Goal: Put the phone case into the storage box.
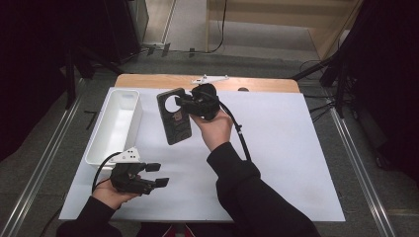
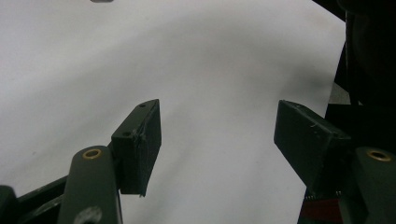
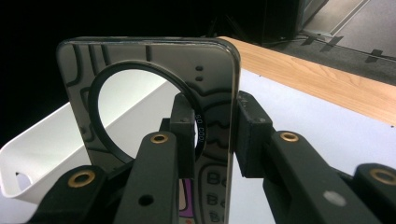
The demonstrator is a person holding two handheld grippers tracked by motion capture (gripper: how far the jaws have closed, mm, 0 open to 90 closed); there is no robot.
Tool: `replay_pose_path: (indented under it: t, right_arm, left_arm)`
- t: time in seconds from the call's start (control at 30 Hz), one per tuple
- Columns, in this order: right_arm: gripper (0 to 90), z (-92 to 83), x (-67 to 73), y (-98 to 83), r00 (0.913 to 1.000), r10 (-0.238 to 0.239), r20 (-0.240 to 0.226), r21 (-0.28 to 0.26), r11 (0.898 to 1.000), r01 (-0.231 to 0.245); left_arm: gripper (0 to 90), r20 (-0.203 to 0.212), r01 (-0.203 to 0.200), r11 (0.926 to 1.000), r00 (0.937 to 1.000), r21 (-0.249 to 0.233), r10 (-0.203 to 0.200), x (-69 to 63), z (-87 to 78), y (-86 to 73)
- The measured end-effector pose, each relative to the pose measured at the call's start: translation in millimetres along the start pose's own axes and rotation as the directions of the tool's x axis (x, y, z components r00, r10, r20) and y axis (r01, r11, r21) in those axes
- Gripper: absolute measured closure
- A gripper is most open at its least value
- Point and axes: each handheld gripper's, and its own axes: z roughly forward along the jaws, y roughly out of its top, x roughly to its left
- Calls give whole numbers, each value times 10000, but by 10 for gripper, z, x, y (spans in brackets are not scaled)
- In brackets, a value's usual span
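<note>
A dark phone case (image 1: 173,118) with a round cut-out is held up off the white sheet, a little right of the bin. My right gripper (image 1: 182,102) is shut on its right edge; in the right gripper view the case (image 3: 140,88) stands upright and the two pads clamp its edge at the gripper (image 3: 215,135). My left gripper (image 1: 157,175) rests low at the front left of the sheet, jaws open. In the left gripper view that gripper (image 2: 217,140) has only bare white sheet between its jaws.
An empty white bin (image 1: 116,123) stands along the left side of the white sheet (image 1: 276,148). A small white object (image 1: 210,78) lies on the wooden table edge (image 1: 148,80) at the back. The right hand's cable (image 1: 239,131) trails over the sheet.
</note>
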Motion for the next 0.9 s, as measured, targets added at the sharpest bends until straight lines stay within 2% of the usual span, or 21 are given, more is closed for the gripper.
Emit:
replay_pose_path:
  t: [0.67, 0.8, 0.9]
  right_arm:
    - [706, 277, 127, 218, 9999, -127, -90, 154, 9998, 128]
    - [706, 348, 135, 256, 9997, 80, -213, 148, 9999, -77]
    - [706, 398, 150, 280, 9998, 27, -187, 185, 9998, -24]
  left_arm:
    - [319, 47, -13, 10000, 10000, 97, 12, 13, 13, -17]
    - [318, 62, -74, 9998, 10000, 158, 73, 21, 14, -7]
    - [319, 101, -31, 9999, 9999, 156, 30, 27, 14, -12]
